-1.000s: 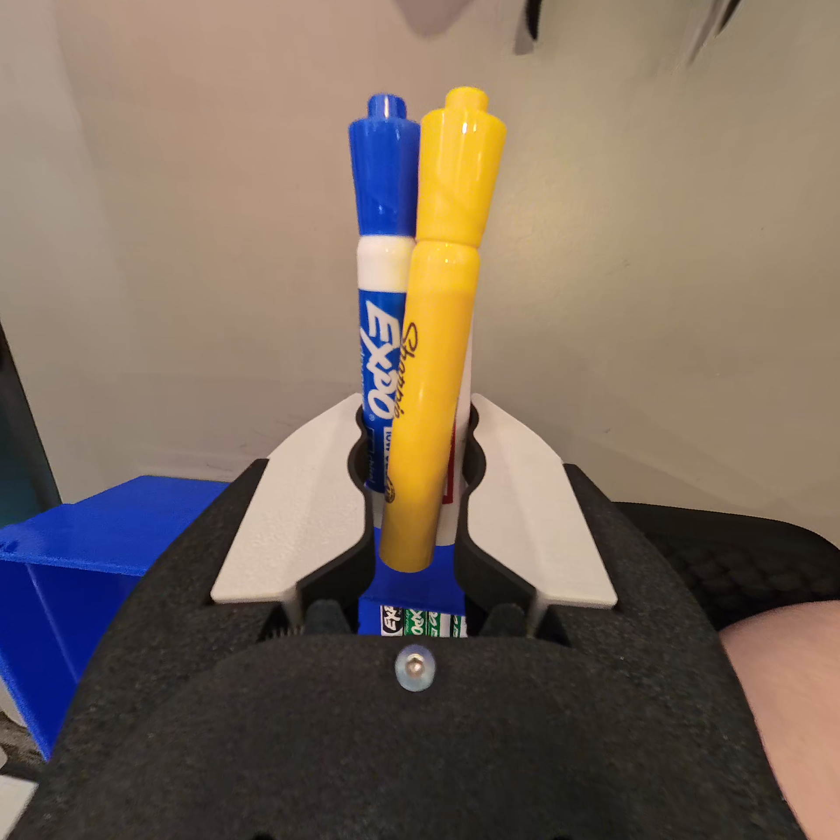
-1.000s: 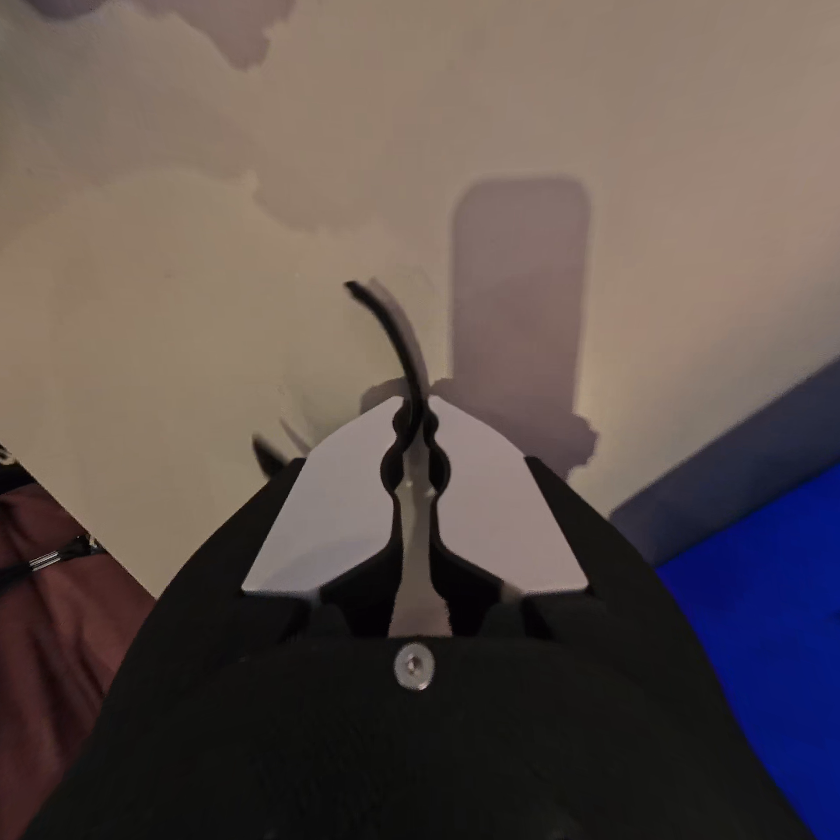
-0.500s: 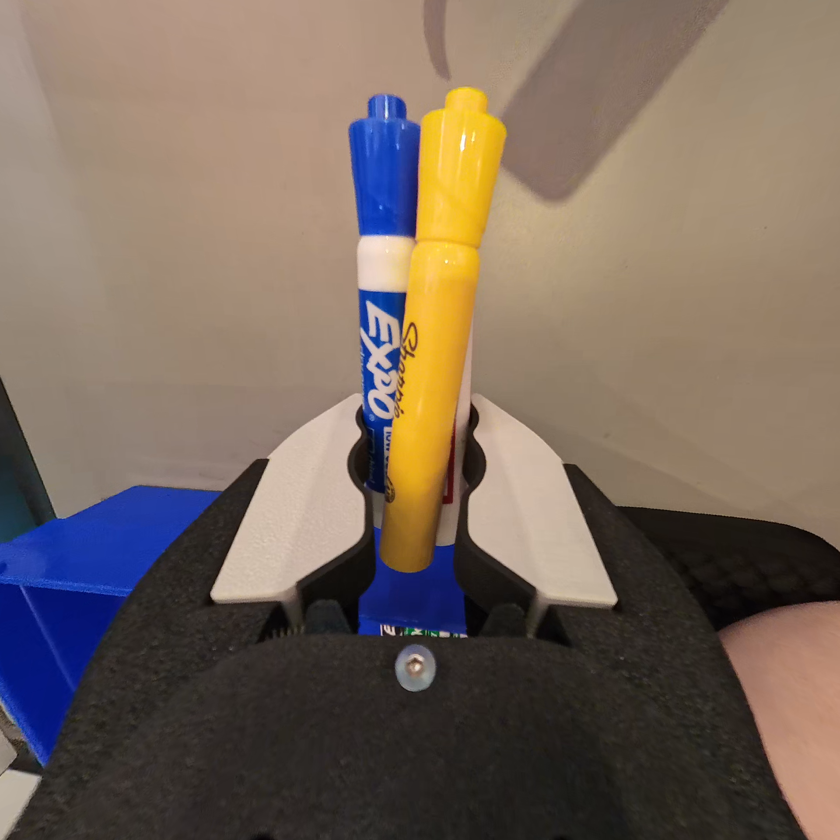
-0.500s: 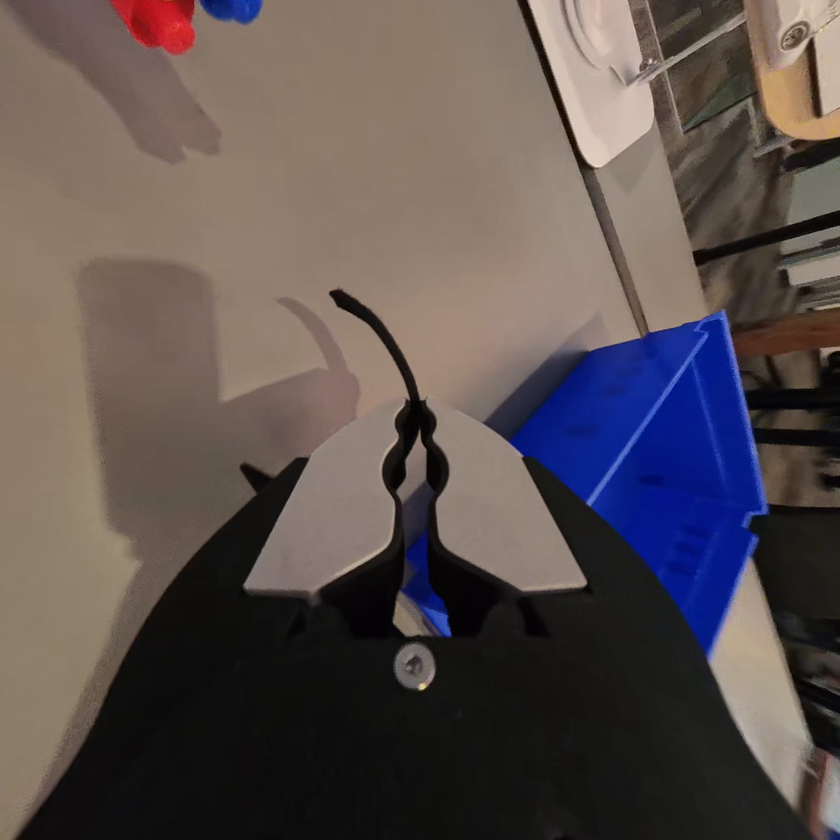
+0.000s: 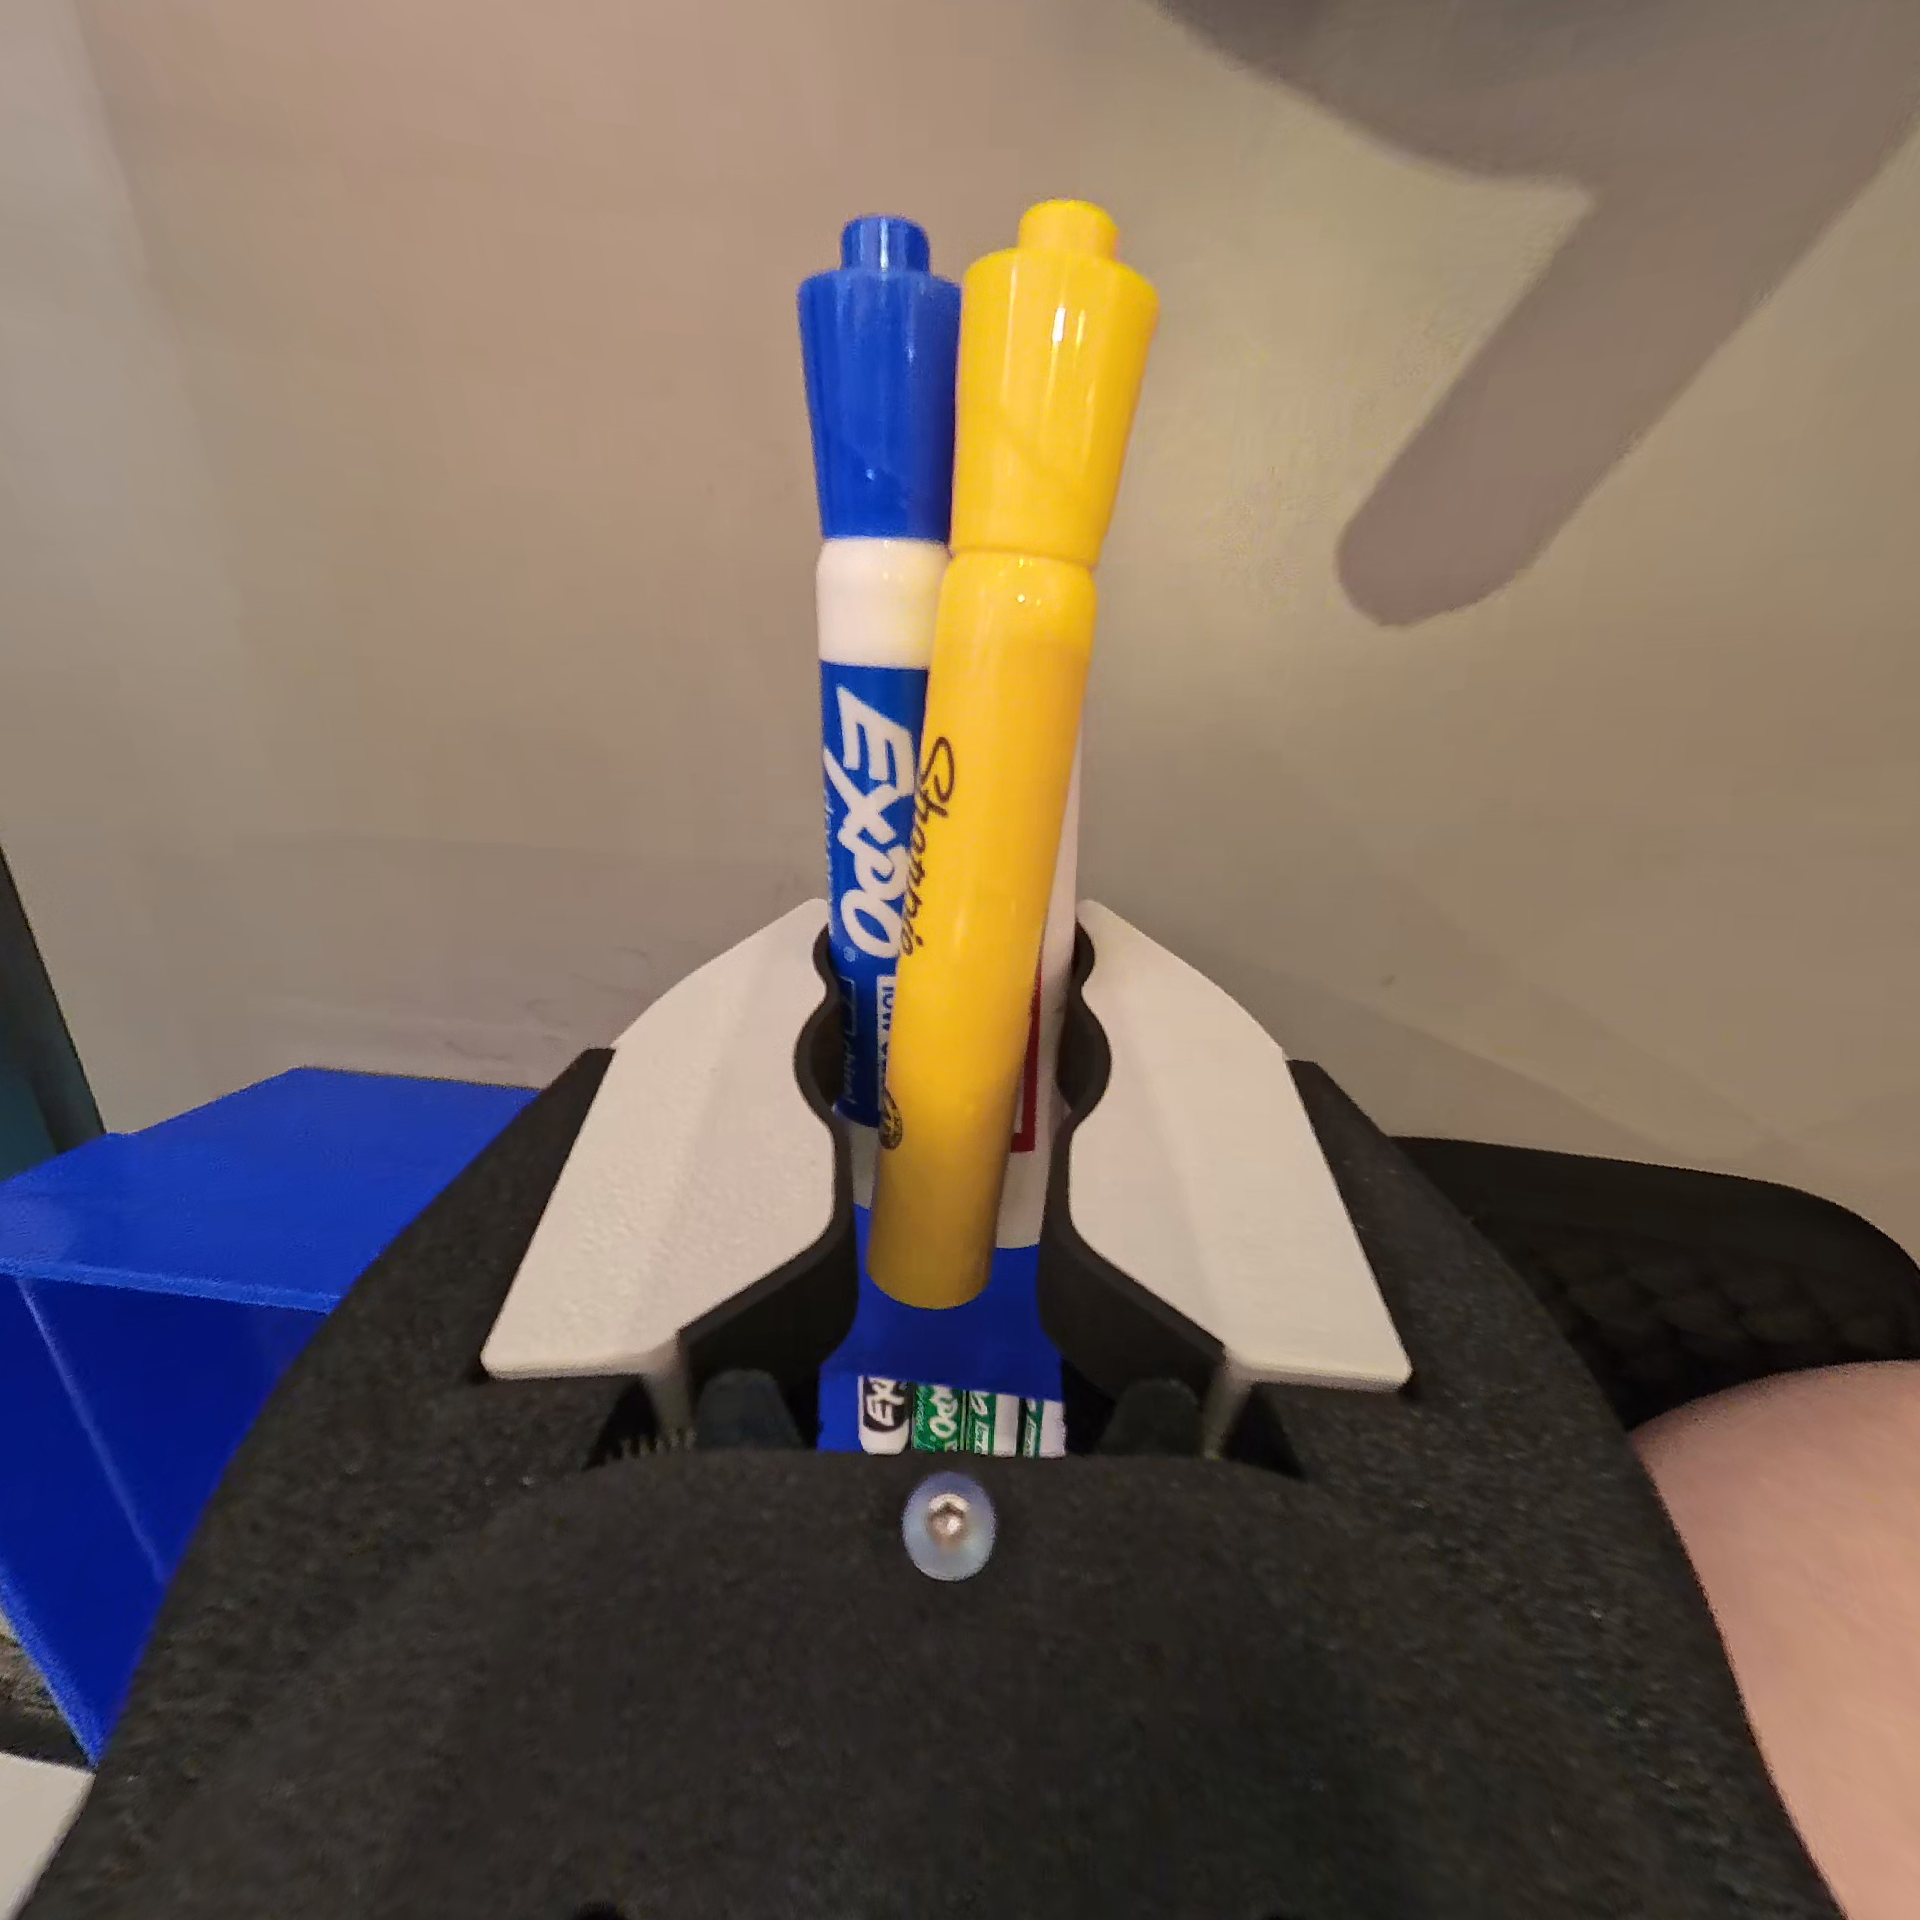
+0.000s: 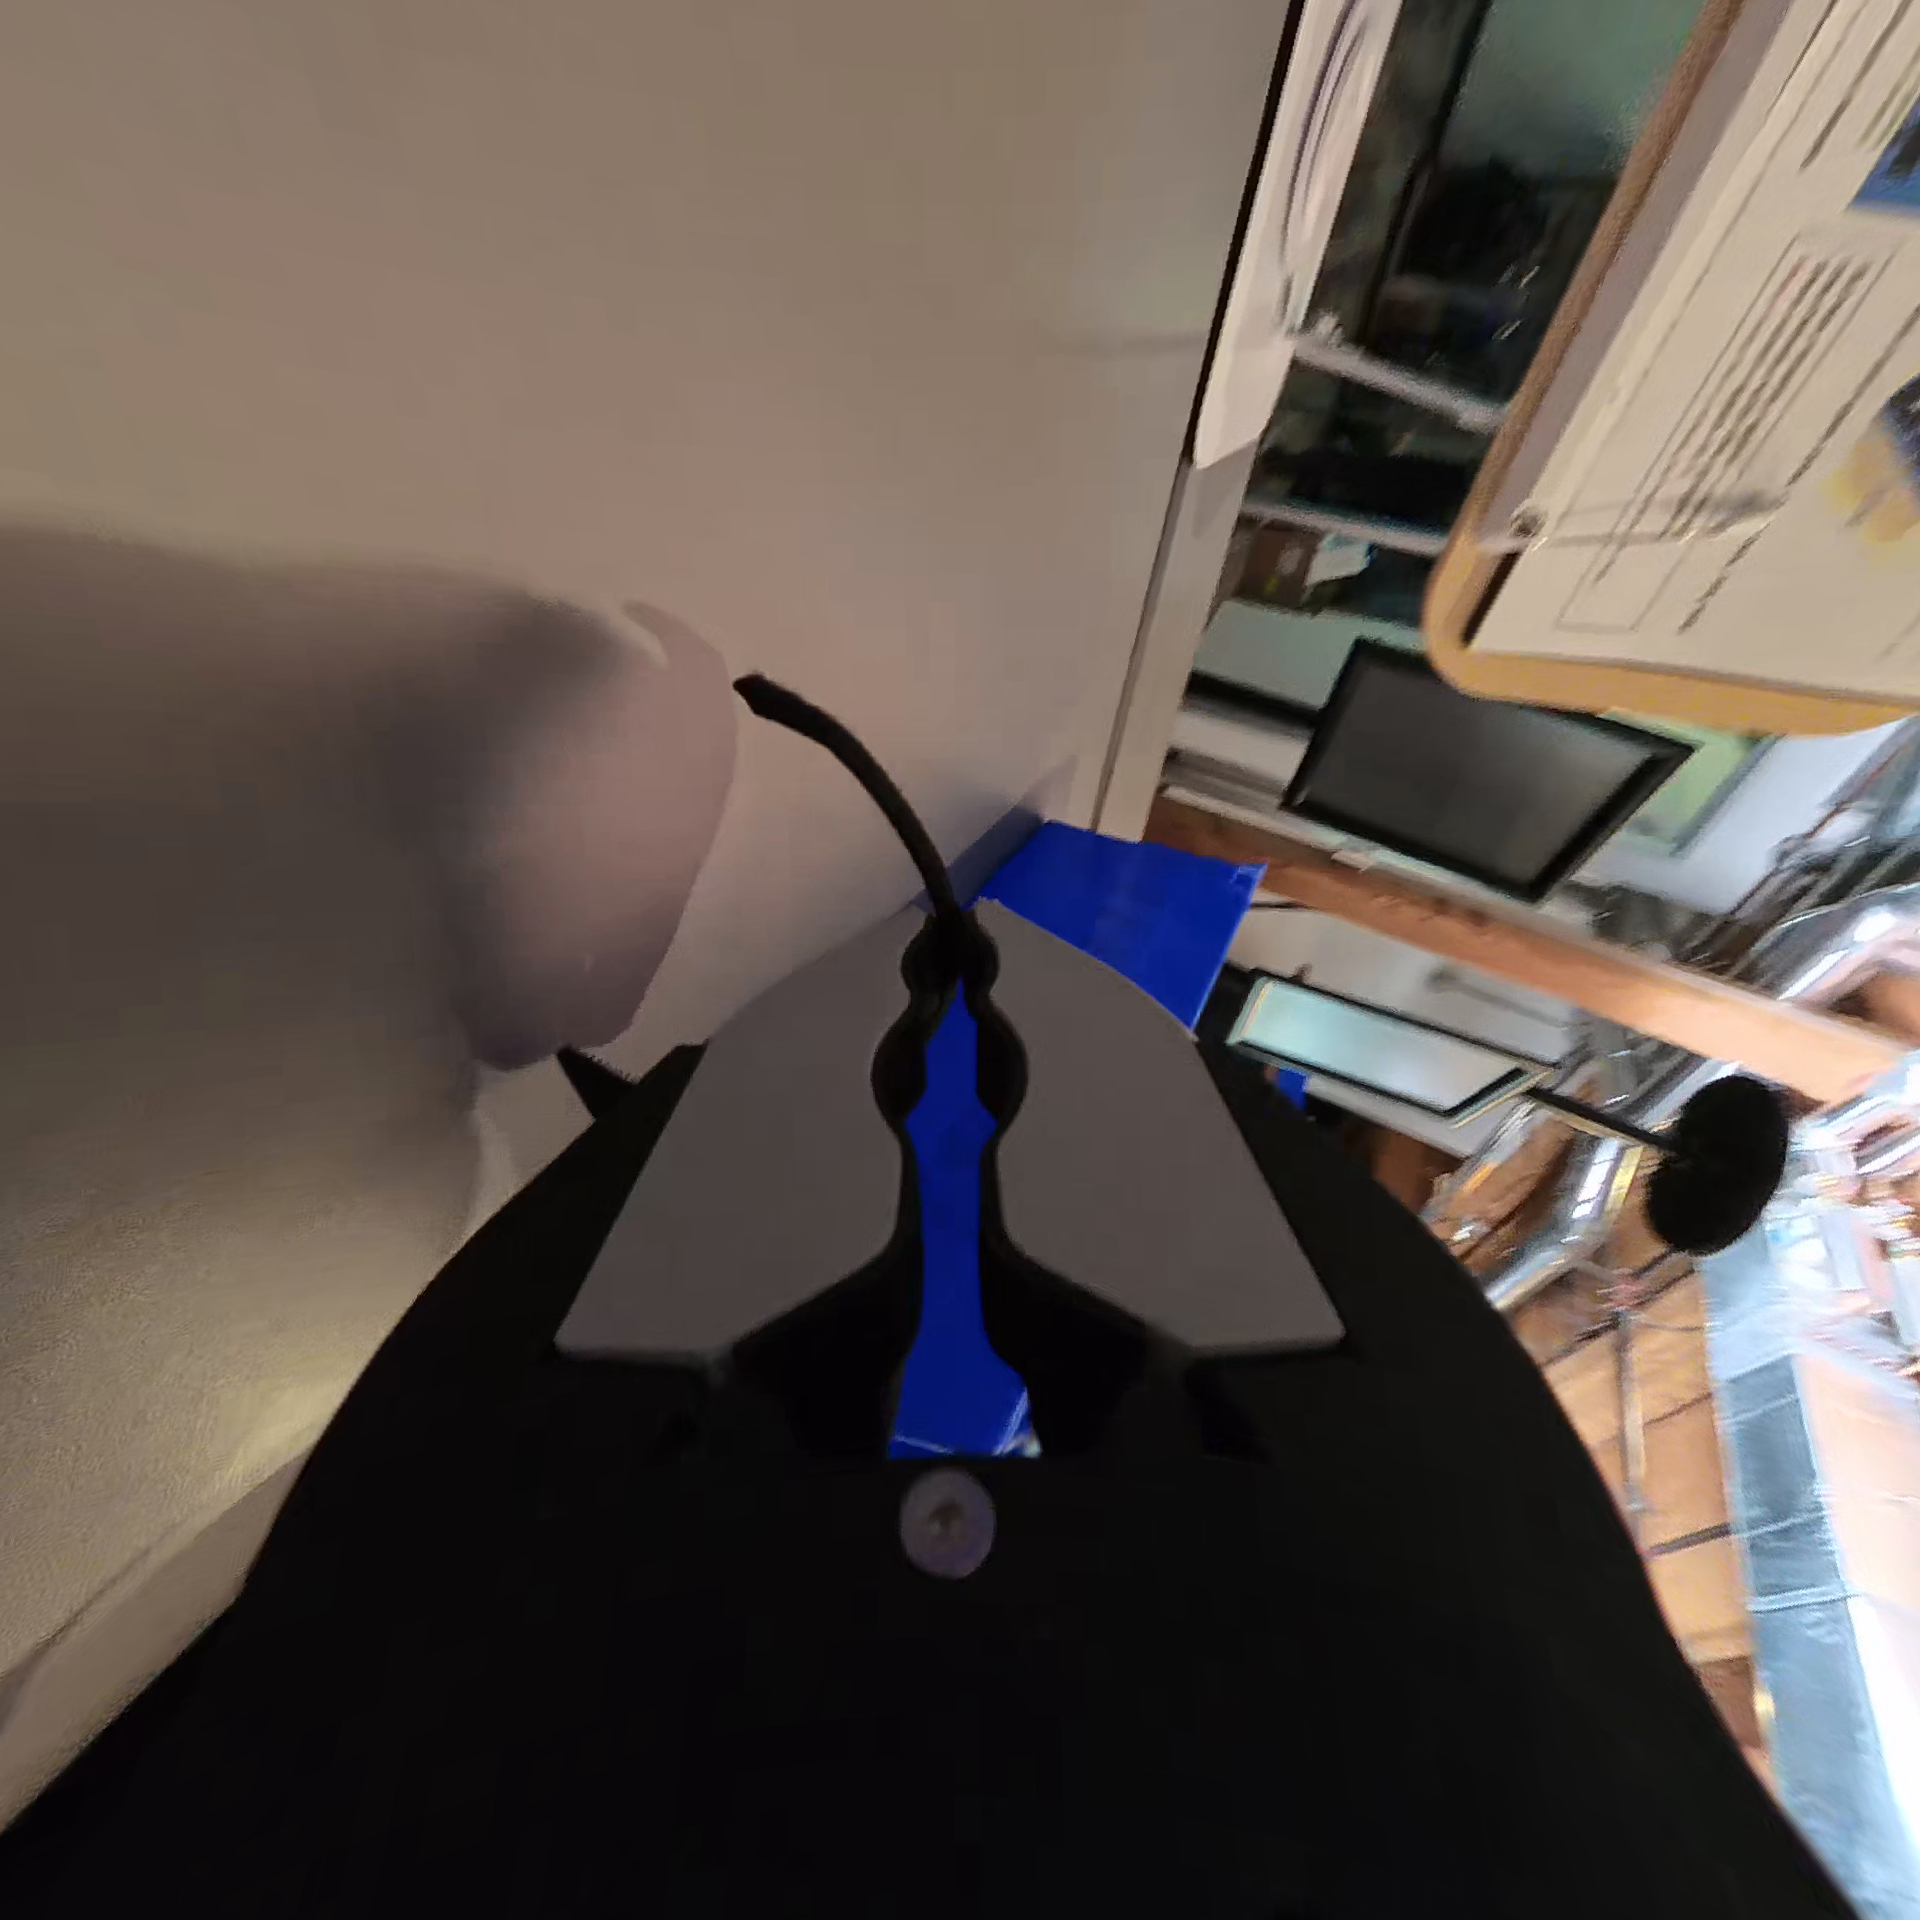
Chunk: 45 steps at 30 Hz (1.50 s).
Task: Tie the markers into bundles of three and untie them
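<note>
While the left gripper (image 5: pixel 948 935) squeezes a bunch of markers, the blue marker (image 5: pixel 878 582) and the yellow marker (image 5: pixel 1013 748) stick up side by side, touching (a third, white one hides behind them). Past them lies a pale table (image 5: pixel 416 520), with a blue bin (image 5: pixel 187 1226) near on the left. The right gripper (image 6: pixel 951 920) is pinched tight on a thin black tie (image 6: pixel 862 769). Beyond the table's right edge sits a blurry room with a dark screen (image 6: pixel 1455 769).
</note>
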Tool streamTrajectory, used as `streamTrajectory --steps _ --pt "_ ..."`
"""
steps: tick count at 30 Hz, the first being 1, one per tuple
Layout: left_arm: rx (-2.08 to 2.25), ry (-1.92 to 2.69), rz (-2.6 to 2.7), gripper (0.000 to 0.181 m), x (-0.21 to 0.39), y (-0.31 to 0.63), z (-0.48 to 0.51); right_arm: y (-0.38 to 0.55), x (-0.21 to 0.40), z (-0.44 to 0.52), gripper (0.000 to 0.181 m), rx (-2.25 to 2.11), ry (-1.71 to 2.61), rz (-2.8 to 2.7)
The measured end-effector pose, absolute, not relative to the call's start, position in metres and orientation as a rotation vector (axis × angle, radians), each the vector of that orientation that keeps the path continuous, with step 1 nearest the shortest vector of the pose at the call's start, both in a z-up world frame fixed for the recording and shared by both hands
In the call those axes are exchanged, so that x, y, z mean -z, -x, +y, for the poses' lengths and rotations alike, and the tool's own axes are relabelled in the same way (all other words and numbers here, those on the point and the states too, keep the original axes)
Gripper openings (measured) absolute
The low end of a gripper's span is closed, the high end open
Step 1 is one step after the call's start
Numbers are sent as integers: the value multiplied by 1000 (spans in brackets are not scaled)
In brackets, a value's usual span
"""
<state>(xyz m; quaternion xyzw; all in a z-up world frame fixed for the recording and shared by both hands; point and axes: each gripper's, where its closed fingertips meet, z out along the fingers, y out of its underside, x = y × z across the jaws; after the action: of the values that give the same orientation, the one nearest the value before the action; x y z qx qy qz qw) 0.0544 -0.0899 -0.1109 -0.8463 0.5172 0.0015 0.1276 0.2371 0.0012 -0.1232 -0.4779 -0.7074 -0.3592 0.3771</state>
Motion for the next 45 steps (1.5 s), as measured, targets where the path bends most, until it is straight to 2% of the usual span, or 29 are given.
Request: streamTrajectory --steps 2,6,8,13,20,21,23,28,30,38,45 --pt "-4 2465 1498 39 110 -53 -90 -235 129 -8 7 935 1131 -1830" --pt "4 2463 1489 38 109 -53 -90 -241 147 -27 22 863 1176 -1884" --pt "2 2466 1489 39 109 -52 -90 -242 152 -38 21 774 1215 -1904" --pt "-1 2473 1489 38 111 -51 -90 -251 164 -59 26 407 1522 -1964" --pt "4 2472 1501 39 112 -54 -91 -274 132 -21 28 -117 1987 -1929" --pt "1 2471 1503 39 112 -54 -91 -278 133 -19 23 -145 2049 -1942" --pt "9 2474 1503 39 112 -54 -91 -278 138 -16 22 -148 2146 -1914" --pt "18 2481 1505 39 114 -54 -91 -281 158 -2 16 172 2214 -1903" --pt "14 2485 1508 39 115 -54 -91 -272 161 -9 8 74 2283 -1866" --pt "15 2474 1510 38 112 -56 -92 -271 185 -15 6 -3 2454 -1696" --pt "4 2463 1491 38 110 -56 -88 -265 173 -6 4 -107 2395 -1598"
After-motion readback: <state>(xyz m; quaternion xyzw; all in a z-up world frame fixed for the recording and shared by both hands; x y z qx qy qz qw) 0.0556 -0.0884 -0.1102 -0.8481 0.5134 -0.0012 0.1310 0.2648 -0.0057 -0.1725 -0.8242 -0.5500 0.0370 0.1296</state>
